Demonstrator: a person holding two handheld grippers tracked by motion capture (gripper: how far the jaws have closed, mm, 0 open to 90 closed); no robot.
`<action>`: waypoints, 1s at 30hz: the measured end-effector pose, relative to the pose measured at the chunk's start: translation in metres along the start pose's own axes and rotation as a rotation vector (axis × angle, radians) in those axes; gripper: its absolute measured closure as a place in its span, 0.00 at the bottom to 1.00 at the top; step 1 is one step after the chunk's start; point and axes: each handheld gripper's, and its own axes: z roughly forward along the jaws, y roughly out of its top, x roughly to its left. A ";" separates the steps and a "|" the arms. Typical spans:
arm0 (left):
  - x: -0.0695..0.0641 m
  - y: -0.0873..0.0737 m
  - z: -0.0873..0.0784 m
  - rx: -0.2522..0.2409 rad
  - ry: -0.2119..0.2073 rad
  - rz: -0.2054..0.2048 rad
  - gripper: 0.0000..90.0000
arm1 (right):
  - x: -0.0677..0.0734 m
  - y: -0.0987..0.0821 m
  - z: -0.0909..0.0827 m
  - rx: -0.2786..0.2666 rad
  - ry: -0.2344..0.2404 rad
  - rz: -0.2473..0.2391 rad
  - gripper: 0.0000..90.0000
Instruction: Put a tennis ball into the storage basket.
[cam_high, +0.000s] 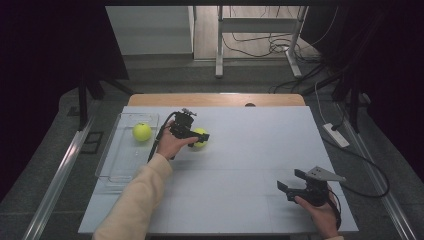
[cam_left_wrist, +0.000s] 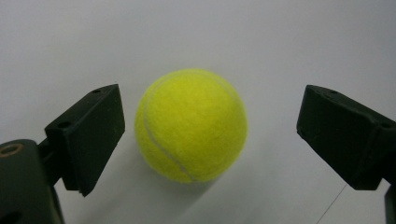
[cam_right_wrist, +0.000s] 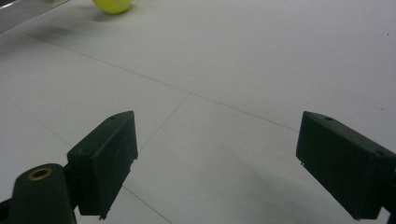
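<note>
One tennis ball (cam_high: 142, 132) already lies in the clear tray (cam_high: 111, 159); at its three o'clock, the left gripper (cam_high: 200, 138) straddles the second ball (cam_left_wrist: 190, 125) — jaws wide, no contact. Right gripper (cam_high: 290, 181) gapes idle — grasp and transfer remain.

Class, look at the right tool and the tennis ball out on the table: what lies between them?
Only bare white table lies between the right tool and the tennis ball, seen in the right gripper view.

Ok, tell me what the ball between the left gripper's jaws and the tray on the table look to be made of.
Ball: fuzzy yellow-green felt, matte, with a pale curved seam, like a tennis ball.
Tray: probably clear plastic, glossy; the table shows through its walls, and a second yellow ball lies in it.
</note>
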 end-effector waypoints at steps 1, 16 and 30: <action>0.000 0.000 0.001 0.002 -0.001 0.002 0.10 | 0.000 0.000 0.000 -0.001 0.000 0.000 0.14; 0.002 -0.002 0.011 0.021 -0.010 -0.011 0.11 | 0.000 0.000 0.000 -0.002 0.001 0.002 0.14; 0.001 -0.006 0.021 0.034 0.042 -0.038 0.29 | 0.000 0.000 0.000 0.000 -0.002 0.002 0.14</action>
